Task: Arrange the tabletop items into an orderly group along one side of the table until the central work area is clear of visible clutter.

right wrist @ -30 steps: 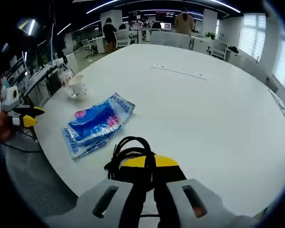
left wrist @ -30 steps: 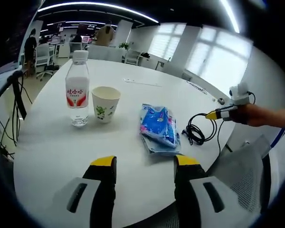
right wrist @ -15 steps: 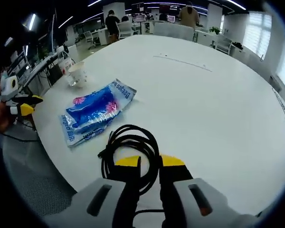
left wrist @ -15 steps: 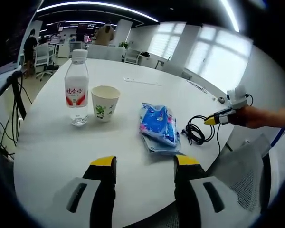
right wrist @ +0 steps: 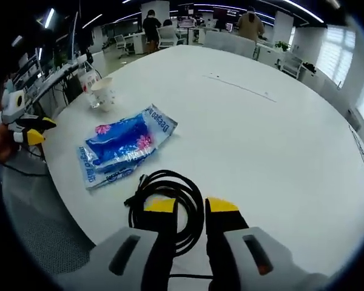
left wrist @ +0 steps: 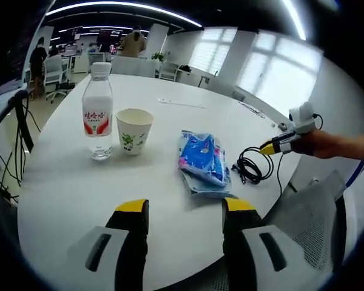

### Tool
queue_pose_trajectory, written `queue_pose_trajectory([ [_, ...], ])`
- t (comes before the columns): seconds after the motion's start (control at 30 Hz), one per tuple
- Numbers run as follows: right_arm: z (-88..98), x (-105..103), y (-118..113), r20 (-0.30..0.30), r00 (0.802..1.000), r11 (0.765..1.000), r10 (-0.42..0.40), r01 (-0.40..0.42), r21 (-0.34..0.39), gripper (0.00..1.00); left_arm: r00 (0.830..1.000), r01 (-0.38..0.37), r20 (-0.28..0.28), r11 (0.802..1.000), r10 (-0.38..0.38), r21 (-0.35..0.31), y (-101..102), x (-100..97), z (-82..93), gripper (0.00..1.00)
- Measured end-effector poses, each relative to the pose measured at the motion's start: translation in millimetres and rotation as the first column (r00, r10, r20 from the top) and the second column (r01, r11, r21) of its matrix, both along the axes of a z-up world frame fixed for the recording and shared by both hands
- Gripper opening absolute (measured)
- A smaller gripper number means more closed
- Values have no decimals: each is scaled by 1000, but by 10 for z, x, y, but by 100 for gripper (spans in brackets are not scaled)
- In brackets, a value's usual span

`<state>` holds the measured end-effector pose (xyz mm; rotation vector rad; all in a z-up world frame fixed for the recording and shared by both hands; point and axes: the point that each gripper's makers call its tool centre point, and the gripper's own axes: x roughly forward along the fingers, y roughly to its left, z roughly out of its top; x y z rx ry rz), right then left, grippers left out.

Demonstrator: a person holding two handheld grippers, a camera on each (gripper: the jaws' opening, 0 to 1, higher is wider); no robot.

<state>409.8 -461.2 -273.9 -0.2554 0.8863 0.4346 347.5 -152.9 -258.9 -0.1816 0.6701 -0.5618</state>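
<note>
nearby, the coiled black cable (right wrist: 167,197) is lying flat on the white table (right wrist: 273,139), just beyond the right gripper (right wrist: 186,206), whose yellow-tipped jaws are standing slightly parted with nothing between them. left of the coil the blue packet (right wrist: 124,148) is resting, and farther off the paper cup (left wrist: 134,131) and water bottle (left wrist: 98,112) are standing side by side. the left gripper (left wrist: 185,209) is hanging released, jaws wide, well short of the packet.

Cable coil (right wrist: 170,203) near loops behind hand-held gripper (right wrist: 191,209), blue packet (left wrist: 201,162) print blurred
</note>
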Motion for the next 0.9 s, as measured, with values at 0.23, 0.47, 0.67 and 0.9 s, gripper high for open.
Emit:
queue_pose_trajectory([
  [0.23,77,150,128,26,999,1000,23,-23,6,14,1000,-9,4,1000,9,-5,9,9,9,48],
  [0.47,103,296,460,37,995,995,97,-98,22,13,1000,-18,5,1000,18,-8,24,11,18,48],
  [0.67,85,429,703,35,988,988,153,-154,32,13,1000,-21,10,1000,21,-9,27,5,31,48],
  [0.9,87,564,919,33,979,979,199,-200,39,13,1000,-28,14,1000,28,-14,38,2,46,48],
])
